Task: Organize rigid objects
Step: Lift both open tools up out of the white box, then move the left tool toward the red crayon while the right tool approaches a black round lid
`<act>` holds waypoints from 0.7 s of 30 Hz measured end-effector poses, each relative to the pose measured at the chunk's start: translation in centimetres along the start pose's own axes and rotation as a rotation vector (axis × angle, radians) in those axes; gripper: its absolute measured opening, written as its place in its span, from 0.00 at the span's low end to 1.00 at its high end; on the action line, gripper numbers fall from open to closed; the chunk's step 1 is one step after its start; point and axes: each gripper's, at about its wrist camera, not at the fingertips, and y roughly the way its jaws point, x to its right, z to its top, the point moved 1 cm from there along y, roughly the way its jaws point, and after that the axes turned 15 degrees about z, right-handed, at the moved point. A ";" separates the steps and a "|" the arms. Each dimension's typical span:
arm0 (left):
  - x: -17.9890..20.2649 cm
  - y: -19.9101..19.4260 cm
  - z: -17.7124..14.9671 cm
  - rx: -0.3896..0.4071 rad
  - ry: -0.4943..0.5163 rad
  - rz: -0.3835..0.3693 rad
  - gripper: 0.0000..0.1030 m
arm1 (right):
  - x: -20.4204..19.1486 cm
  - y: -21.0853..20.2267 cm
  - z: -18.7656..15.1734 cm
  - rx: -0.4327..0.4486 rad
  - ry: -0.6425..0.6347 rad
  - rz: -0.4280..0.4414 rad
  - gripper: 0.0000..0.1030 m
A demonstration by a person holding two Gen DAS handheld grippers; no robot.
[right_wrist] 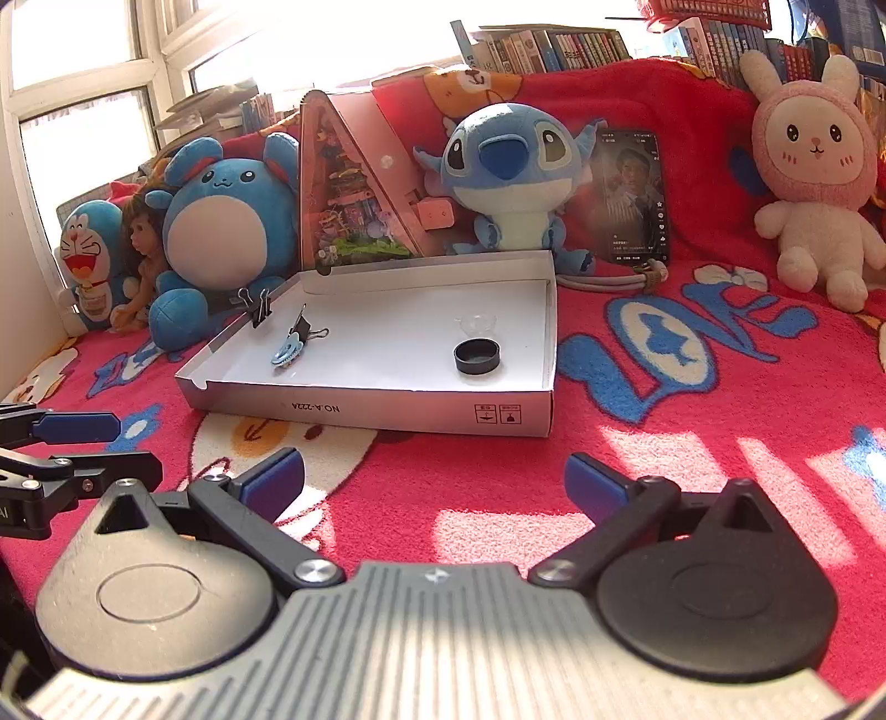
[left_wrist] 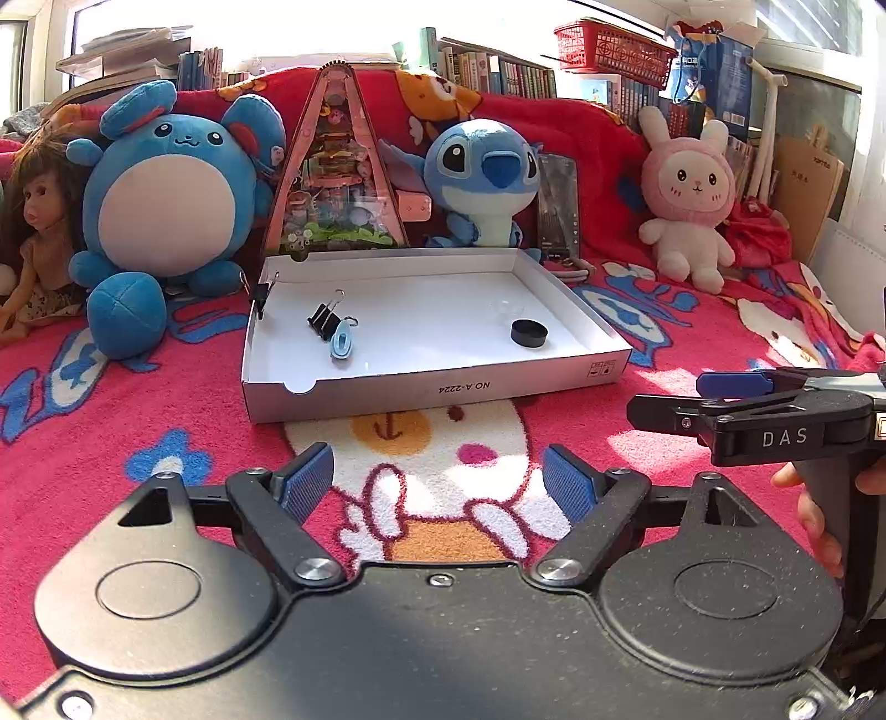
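Both my left gripper (left_wrist: 437, 482) and right gripper (right_wrist: 434, 482) hover open and empty short of the white box (left_wrist: 387, 387), so I should reach in level for the black cap (left_wrist: 529, 333) near its right wall.

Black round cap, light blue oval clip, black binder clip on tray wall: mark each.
Black round cap (right_wrist: 477, 357): right wrist view, side wall.
Light blue oval clip (left_wrist: 342, 344): left wrist view, top face.
Black binder clip (right_wrist: 259, 313): right wrist view, body.

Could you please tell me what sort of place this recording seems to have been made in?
Probably a bedroom or a child's room at home: a red cartoon blanket covers what looks like a bed, plush toys such as the pink rabbit line the back, and rows of books stand behind them by a sunny window.
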 end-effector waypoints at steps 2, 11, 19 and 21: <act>-0.1 -0.5 -0.4 -0.002 -0.006 -0.007 0.80 | -0.2 -0.5 -0.3 0.017 -0.003 0.003 1.00; -0.5 -2.7 -2.6 -0.040 0.000 -0.067 0.80 | -1.8 -3.6 -2.0 0.054 -0.056 0.044 1.00; -0.4 -4.3 -4.7 -0.113 0.014 -0.145 0.43 | -3.5 -4.9 -4.5 -0.051 -0.122 0.114 1.00; -0.1 -4.8 -5.2 -0.121 0.036 -0.163 0.38 | -4.3 -5.2 -5.1 -0.072 -0.168 0.131 0.98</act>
